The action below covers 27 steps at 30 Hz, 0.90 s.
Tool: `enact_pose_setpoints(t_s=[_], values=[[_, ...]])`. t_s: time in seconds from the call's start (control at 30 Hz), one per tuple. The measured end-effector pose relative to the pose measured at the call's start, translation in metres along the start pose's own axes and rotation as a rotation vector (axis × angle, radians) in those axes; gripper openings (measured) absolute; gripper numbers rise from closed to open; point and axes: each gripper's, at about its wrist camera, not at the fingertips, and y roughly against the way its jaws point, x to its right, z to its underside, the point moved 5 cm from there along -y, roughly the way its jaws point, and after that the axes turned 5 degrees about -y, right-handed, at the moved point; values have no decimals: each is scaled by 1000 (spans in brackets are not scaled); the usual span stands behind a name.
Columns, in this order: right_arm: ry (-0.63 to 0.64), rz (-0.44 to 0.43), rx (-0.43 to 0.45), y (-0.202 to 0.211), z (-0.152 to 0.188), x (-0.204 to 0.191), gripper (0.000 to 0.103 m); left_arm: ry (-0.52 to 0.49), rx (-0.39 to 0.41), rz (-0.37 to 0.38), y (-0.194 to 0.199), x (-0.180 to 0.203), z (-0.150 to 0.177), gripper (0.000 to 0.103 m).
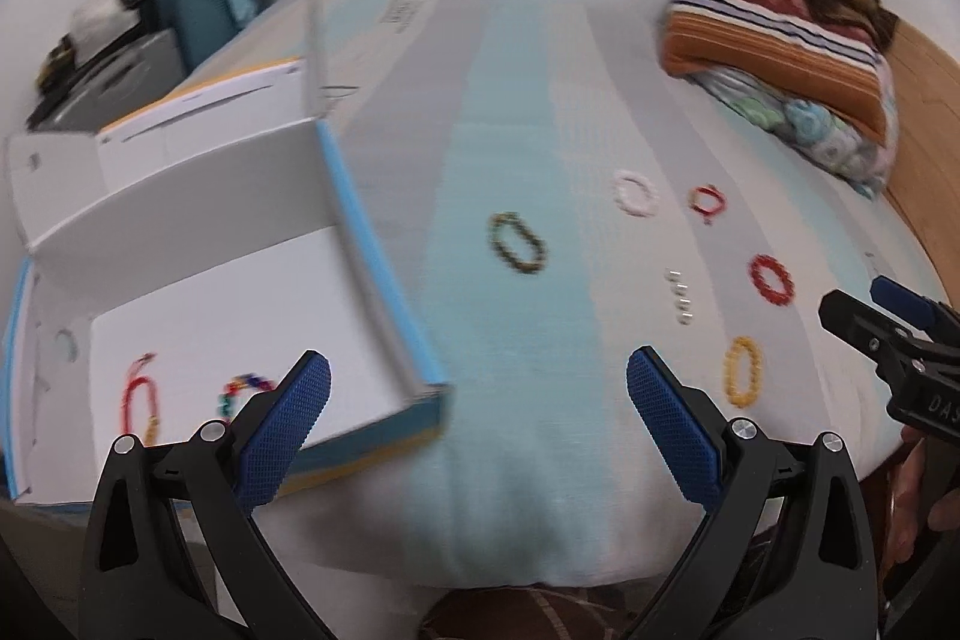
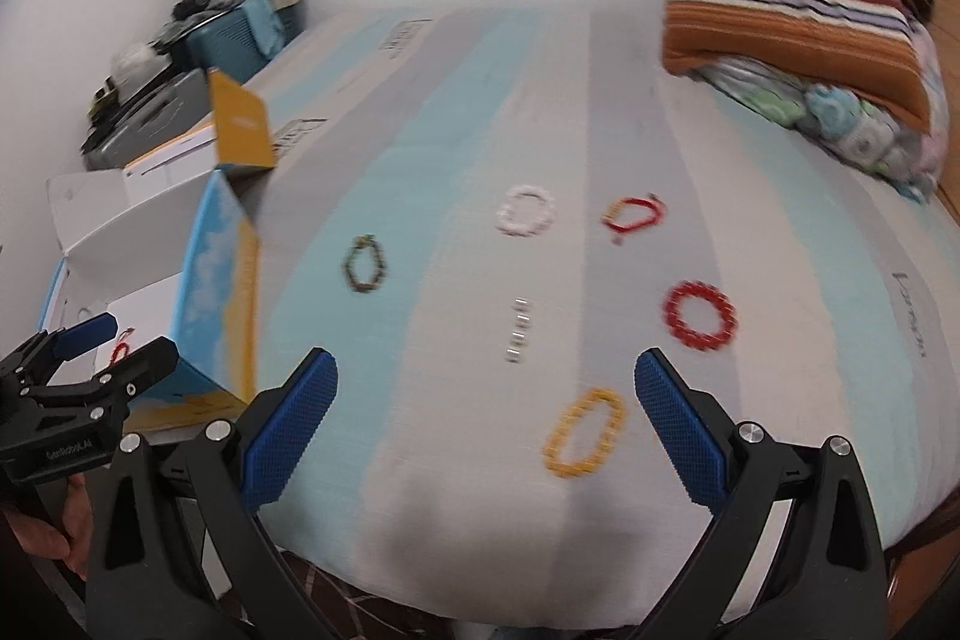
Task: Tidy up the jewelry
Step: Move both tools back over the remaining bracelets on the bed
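Note:
Several bead bracelets lie on the striped bed: a yellow one (image 2: 585, 433), a dark red one (image 2: 699, 316), a red string one (image 2: 633, 214), a white one (image 2: 525, 211) and a dark green one (image 2: 364, 265). A row of small silver pieces (image 2: 517, 331) lies between them. An open white box (image 1: 288, 340) holds a red bracelet (image 1: 138, 397) and a multicoloured one (image 1: 243, 388). My left gripper (image 1: 477, 388) is open and empty, above the box's right edge. My right gripper (image 2: 486, 388) is open and empty, just before the yellow bracelet (image 1: 743, 370).
Folded striped blankets and pillows (image 2: 798, 40) are stacked at the bed's far right. A blue basket and clutter (image 2: 180, 58) stand beyond the box at the left. The box's orange flap (image 2: 240, 130) stands up. The bed's near edge is just below both grippers.

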Motion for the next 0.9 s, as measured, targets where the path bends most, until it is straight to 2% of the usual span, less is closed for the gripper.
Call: enact_pose_setpoints(t_s=[0.17, 0.37, 0.57, 0.7, 0.9], values=[[-53, 38, -16, -5, 2, 51, 95, -66, 1, 68, -19, 52, -1, 97], [-118, 94, -44, -29, 4, 116, 95, -130, 3, 153, -59, 117, 7, 97], [-145, 147, -77, -66, 8, 166, 95, -228, -51, 174, -108, 169, 26, 97], [-152, 167, -94, -93, 5, 187, 95, -245, -61, 207, -127, 186, 32, 97], [-153, 186, -133, -137, -1, 207, 92, -230, -89, 209, -155, 196, 35, 97]])
